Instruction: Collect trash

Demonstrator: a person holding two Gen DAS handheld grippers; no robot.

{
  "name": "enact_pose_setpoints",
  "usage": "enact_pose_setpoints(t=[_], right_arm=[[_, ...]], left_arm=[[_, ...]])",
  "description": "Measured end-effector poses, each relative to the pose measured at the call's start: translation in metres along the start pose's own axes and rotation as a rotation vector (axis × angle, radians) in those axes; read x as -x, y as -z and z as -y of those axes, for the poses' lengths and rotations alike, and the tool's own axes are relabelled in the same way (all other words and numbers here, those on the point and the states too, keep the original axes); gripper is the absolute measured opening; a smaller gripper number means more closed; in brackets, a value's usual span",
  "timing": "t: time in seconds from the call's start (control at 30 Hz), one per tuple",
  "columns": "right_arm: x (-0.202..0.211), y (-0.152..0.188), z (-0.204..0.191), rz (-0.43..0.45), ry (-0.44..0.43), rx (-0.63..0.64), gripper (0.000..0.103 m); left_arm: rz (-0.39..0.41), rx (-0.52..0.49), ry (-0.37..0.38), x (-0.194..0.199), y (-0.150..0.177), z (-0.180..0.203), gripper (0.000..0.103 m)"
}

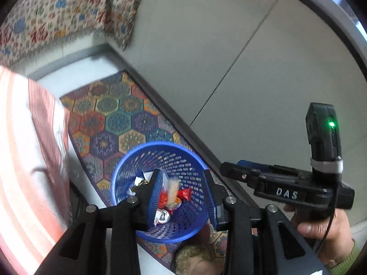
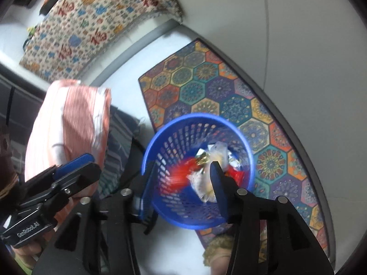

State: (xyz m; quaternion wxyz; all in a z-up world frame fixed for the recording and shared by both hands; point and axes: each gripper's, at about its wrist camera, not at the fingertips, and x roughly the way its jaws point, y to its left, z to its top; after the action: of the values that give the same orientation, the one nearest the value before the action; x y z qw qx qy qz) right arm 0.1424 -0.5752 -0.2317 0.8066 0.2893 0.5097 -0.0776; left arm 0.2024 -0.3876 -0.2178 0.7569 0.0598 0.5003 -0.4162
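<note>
A blue perforated basket [image 1: 160, 144] [image 2: 197, 116] stands on a patterned rug directly under both grippers. Inside lie a drink can [image 1: 163, 216], a red wrapper [image 1: 185, 193], foil wrappers [image 1: 140, 181] and a clear plastic bag [image 2: 218, 153]. My left gripper [image 1: 183, 192] is open over the basket, and a blurred pale wrapper [image 1: 173, 189] sits loose between its fingers. My right gripper [image 2: 183, 183] is open too, with a blurred red wrapper [image 2: 181, 171] loose below its gap. Each gripper shows beside the other: the right gripper [image 1: 234, 167], the left gripper [image 2: 87, 165].
The hexagon-patterned rug [image 1: 110, 119] [image 2: 206, 84] runs along a grey wall base. A pink striped cushion [image 1: 27, 137] [image 2: 73, 119] stands to the left, and a patterned cloth [image 1: 57, 11] [image 2: 91, 23] hangs behind. A fuzzy beige slipper [image 1: 195, 256] [image 2: 218, 247] is beside the basket.
</note>
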Motion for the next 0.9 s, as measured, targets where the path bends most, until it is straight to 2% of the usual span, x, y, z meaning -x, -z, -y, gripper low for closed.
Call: enact_pose_setpoints(t=[0.07,0.13,0.23,0.33,0.47,0.53,0.6,0.67,0.7,0.77,0.8,0.83,0.9], right_arm=[[0.013,0.004,0.0,0.039,0.026,-0.001,0.076],[0.031,0.01,-0.003,0.079,0.038,0.006,0.091],[0.063,0.023,-0.018,0.166,0.065,0.046,0.101],[0.101,0.048,-0.038,0.285,0.122,0.09,0.102],[0.151,0.092,-0.06,0.491,0.172,0.121,0.103],[0.173,0.111,-0.064,0.583,0.154,0.112,0.103],[0.184,0.12,-0.062,0.592,0.114,0.086,0.103],[0.185,0.117,-0.054,0.511,0.015,0.061,0.103],[0.185,0.116,-0.049,0.479,-0.036,0.051,0.103],[0.19,0.118,-0.041,0.491,-0.126,0.049,0.103],[0.195,0.121,-0.041,0.523,-0.119,0.057,0.103],[0.202,0.128,-0.047,0.583,-0.057,0.095,0.103],[0.21,0.139,-0.063,0.664,0.066,0.184,0.103]], left_arm=[[0.047,-0.051,-0.028,0.018,0.003,0.009,0.053],[0.106,-0.096,-0.064,0.04,0.009,0.016,0.073],[0.197,-0.151,-0.078,0.078,0.022,0.028,0.084],[0.241,-0.182,-0.077,0.108,0.038,0.036,0.092],[0.262,-0.251,-0.156,0.128,0.062,0.05,0.092],[0.286,-0.267,-0.183,0.136,0.072,0.055,0.092],[0.3,-0.251,-0.203,0.143,0.079,0.055,0.092],[0.298,-0.221,-0.246,0.147,0.081,0.054,0.092],[0.294,-0.214,-0.296,0.147,0.081,0.055,0.092],[0.291,-0.229,-0.403,0.146,0.083,0.06,0.092],[0.281,-0.228,-0.44,0.145,0.084,0.062,0.092],[0.263,-0.218,-0.458,0.143,0.085,0.061,0.092],[0.242,-0.191,-0.43,0.142,0.083,0.057,0.092]])
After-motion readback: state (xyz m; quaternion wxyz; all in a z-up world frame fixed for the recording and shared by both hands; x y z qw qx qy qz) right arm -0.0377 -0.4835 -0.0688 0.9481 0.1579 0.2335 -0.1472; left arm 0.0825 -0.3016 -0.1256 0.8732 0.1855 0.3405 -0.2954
